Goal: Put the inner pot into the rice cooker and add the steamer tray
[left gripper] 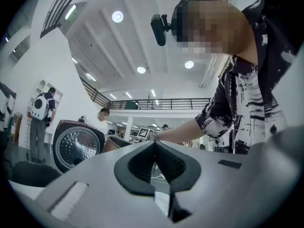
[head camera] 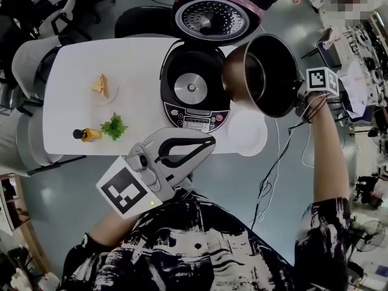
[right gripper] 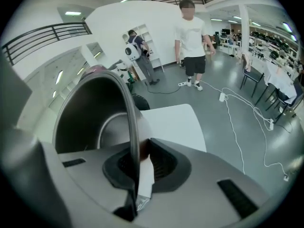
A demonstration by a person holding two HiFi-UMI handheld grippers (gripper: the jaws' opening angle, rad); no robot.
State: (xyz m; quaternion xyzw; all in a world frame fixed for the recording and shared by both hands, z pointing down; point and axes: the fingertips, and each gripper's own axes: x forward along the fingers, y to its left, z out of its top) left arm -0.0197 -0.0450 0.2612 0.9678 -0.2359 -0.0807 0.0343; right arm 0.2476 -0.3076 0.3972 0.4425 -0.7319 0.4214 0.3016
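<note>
Head view: one rice cooker (head camera: pixel 195 119), lid up and cavity empty, on one white table (head camera: pixel 79 71). One inner pot (head camera: pixel 267 74) tilted in the air just right of the cooker, with the right gripper (head camera: pixel 297 94) clamped on its rim. One white steamer tray (head camera: pixel 247 135) on the table beside the cooker. Left gripper (head camera: pixel 210 142) closed, holding nothing.

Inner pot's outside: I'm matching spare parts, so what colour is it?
The inner pot is coppery brown outside, dark inside; the head view shows it best.
</note>
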